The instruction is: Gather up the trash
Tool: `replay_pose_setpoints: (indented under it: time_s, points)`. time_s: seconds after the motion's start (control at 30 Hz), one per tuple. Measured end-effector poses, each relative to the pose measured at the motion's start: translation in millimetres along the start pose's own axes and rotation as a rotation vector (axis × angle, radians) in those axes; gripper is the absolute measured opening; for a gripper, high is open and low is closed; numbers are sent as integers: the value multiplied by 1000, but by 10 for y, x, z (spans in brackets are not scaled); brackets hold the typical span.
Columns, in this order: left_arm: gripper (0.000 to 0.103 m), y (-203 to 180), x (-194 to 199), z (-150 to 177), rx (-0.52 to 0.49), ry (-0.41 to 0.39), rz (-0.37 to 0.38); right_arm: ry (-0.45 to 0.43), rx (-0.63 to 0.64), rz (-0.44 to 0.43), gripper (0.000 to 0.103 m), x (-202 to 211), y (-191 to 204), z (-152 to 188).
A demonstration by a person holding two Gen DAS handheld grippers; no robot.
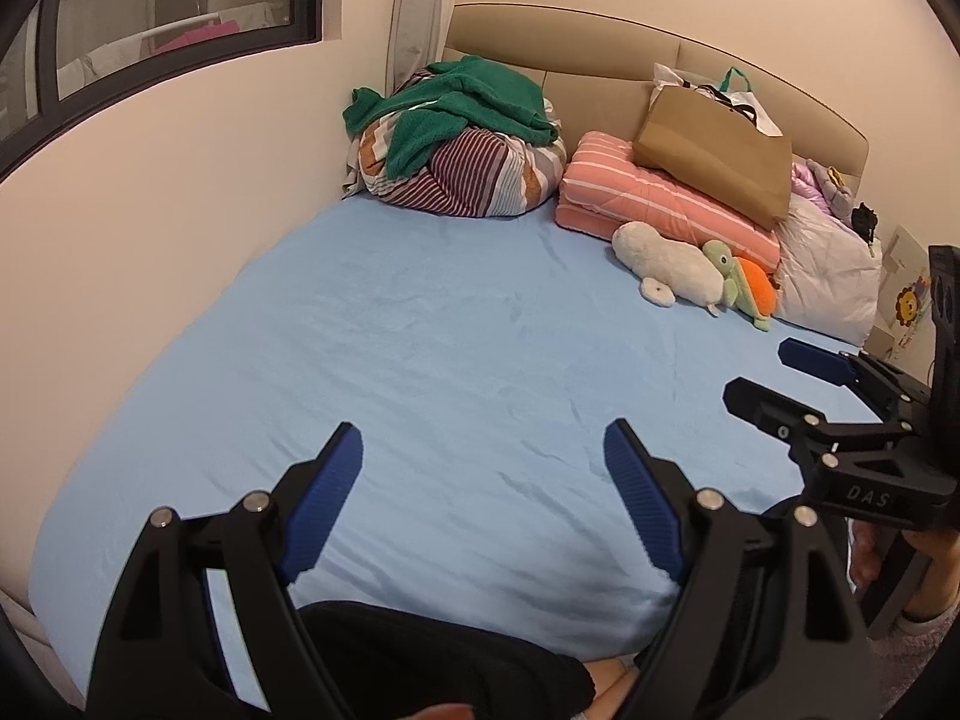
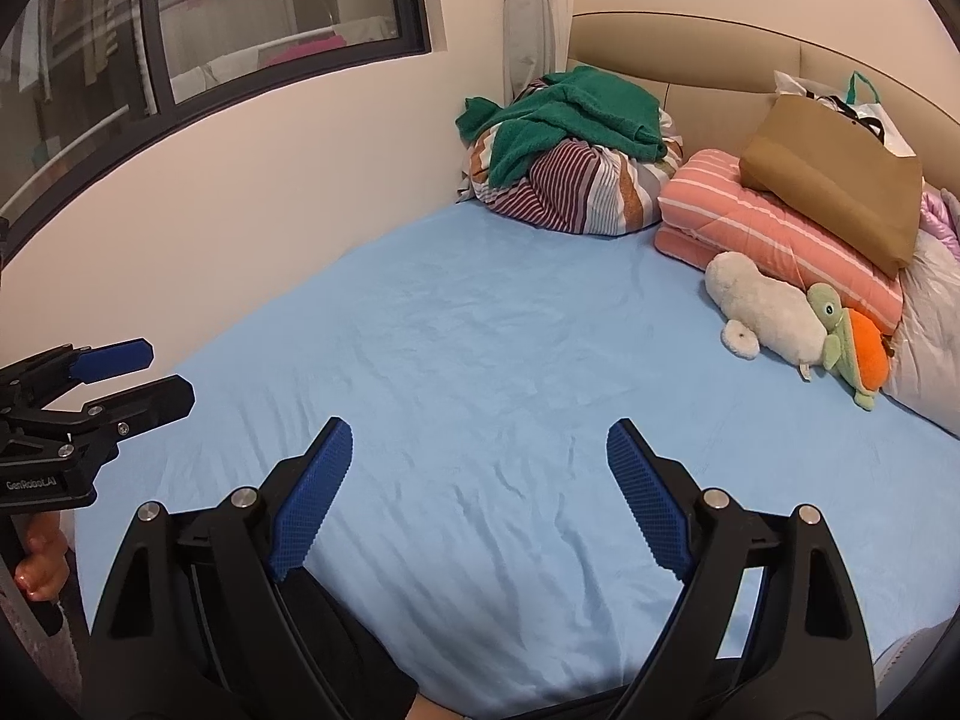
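Observation:
My left gripper (image 1: 483, 444) is open over the near part of a light blue bed sheet (image 1: 420, 330), with nothing between its blue pads. My right gripper (image 2: 480, 432) is open too, over the same sheet (image 2: 480, 330), and holds nothing. Each shows in the other's view: the right gripper (image 1: 761, 371) at the right edge, the left gripper (image 2: 165, 375) at the left edge. A brown paper bag (image 1: 714, 162) (image 2: 834, 186) leans on a folded pink quilt at the bed's head, far from both. White plastic bags (image 1: 744, 99) stick out of its top.
A striped bedding bundle under a green towel (image 1: 462, 102) fills the far left corner. A white plush (image 1: 666, 270) and a green and orange turtle plush (image 1: 747, 288) lie before the pink quilt (image 1: 606, 186). A wall with a window borders the left side. A dark-clothed leg (image 1: 420, 654) is below.

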State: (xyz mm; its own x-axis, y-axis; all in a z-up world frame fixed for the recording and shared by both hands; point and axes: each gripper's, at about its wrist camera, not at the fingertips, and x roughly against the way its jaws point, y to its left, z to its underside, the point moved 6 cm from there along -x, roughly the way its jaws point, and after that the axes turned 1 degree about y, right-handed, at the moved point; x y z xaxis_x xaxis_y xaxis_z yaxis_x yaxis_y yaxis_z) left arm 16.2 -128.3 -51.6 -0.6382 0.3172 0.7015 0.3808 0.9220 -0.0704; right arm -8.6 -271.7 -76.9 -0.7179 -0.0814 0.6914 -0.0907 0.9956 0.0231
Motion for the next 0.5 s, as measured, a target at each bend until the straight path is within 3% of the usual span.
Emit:
replay_pose_setpoints:
  time_s: [0.5]
  points:
    - [83,-28,38,26,-21,-5,13,-7,27,-40,84,72,82,-2]
